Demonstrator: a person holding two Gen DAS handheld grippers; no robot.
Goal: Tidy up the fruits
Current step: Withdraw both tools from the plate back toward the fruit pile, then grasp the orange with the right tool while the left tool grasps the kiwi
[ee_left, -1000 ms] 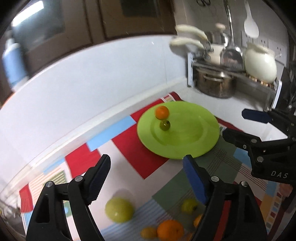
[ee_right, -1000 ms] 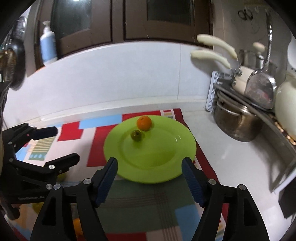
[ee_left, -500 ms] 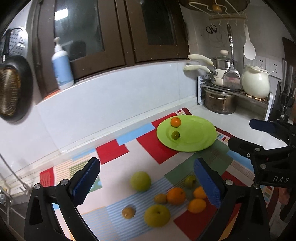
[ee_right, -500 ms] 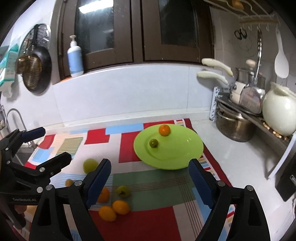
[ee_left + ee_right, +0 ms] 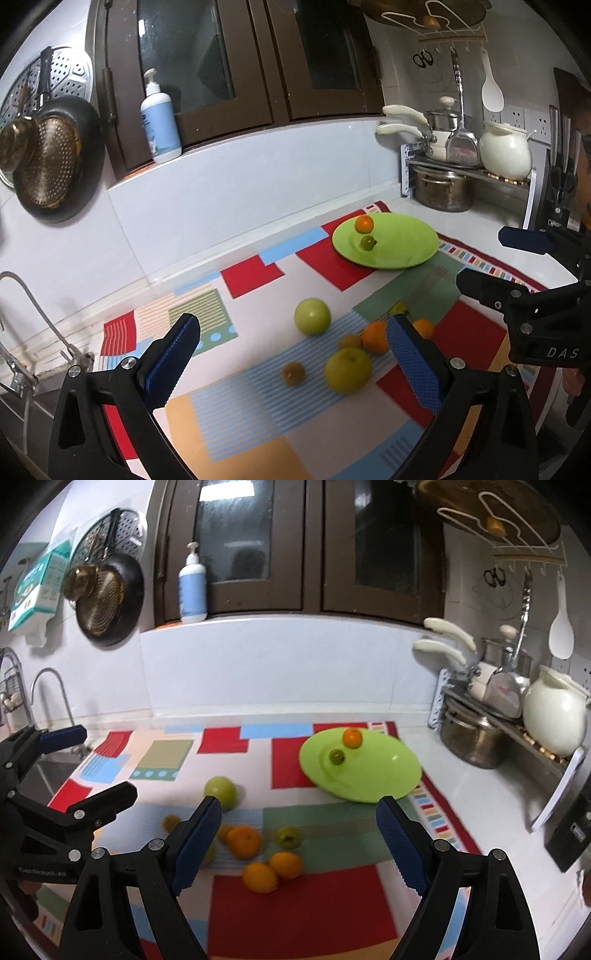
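Both grippers are being held above the patchwork mat (image 5: 295,904), w/ nothing gripped. The left gripper (image 5: 295,354) is being kept w/ fingers spread wide apart; no fruit is being touched by the blue pads (image 5: 170,358). In the left wrist view, two green apples (image 5: 312,316) (image 5: 348,369), a small brownish fruit (image 5: 293,373) and an orange (image 5: 375,336) are being framed betw. the fingers, lying on the mat beyond the tips. Another orange fruit (image 5: 423,328) is being partly hidden behind the right-hand pad.

The right gripper (image 5: 299,838) is also being held w/ fingers spread, nothing betw. the pads. In its view, three orange fruits (image 5: 243,841) (image 5: 260,877) (image 5: 286,865) and a small green fruit (image 5: 288,837) are being seen betw. the fingers, clear of them.

The green plate (image 5: 384,779) is being seen well beyond both grippers, at the mat's far end; an orange (image 5: 351,737) and a small green fruit (image 5: 336,756) are being carried on it.
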